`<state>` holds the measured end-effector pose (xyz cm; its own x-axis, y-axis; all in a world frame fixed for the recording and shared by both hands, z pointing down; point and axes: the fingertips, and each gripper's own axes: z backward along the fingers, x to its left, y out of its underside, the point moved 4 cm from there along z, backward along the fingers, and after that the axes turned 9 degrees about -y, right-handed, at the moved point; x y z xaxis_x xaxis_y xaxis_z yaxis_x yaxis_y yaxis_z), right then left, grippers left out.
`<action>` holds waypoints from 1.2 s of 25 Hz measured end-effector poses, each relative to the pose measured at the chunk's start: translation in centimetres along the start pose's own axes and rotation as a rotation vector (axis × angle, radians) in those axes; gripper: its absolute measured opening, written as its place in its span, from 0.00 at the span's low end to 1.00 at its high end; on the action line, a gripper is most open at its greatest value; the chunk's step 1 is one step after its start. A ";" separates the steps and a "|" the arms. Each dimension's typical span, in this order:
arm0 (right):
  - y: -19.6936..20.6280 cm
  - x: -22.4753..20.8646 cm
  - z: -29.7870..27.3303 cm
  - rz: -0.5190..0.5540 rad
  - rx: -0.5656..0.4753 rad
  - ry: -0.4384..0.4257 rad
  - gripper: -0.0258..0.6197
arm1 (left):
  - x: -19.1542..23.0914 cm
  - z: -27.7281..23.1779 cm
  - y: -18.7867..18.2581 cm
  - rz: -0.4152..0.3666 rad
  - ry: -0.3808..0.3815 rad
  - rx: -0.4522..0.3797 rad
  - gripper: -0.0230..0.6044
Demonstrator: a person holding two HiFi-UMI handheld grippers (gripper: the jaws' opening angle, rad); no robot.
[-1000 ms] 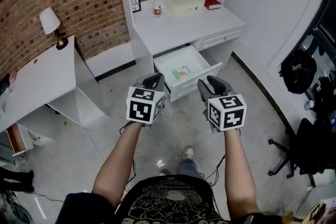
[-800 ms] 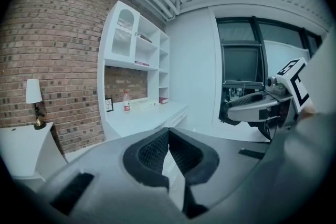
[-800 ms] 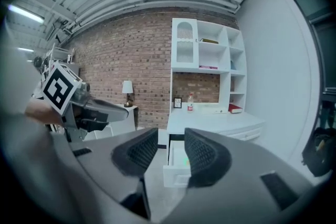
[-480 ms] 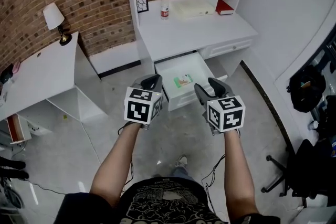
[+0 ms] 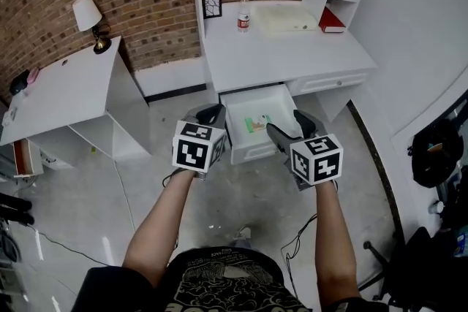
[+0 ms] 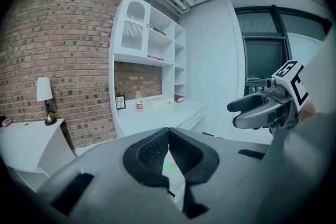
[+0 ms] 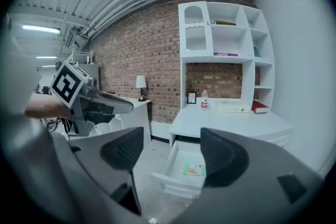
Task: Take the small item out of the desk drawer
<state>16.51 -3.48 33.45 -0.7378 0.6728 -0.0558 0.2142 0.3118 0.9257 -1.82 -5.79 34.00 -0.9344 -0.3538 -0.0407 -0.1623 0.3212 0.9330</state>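
Right tool (image 7: 170,150) opening, empty, small item (image 7: 193,169) ahead in open drawer (image 7: 175,186)

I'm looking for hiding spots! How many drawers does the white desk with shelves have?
2. One open drawer under the middle of the desk, and one closed drawer to its right. More could be hidden from view.

The small item (image 5: 256,123) in the drawer (image 5: 241,109) is too small to identify.

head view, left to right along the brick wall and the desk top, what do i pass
lamp → picture frame → bottle → flat white box → red book
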 end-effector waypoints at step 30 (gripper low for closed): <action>3.2 -6.3 -12.5 0.557 0.459 -0.424 0.65 | 3.7 -5.9 3.3 0.093 -0.161 0.049 0.04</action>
<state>13.82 -15.10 41.47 -0.1630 0.9761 0.1438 0.7833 0.0394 0.6204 -3.94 -11.27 39.02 -0.9841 -0.1769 -0.0156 -0.0847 0.3901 0.9169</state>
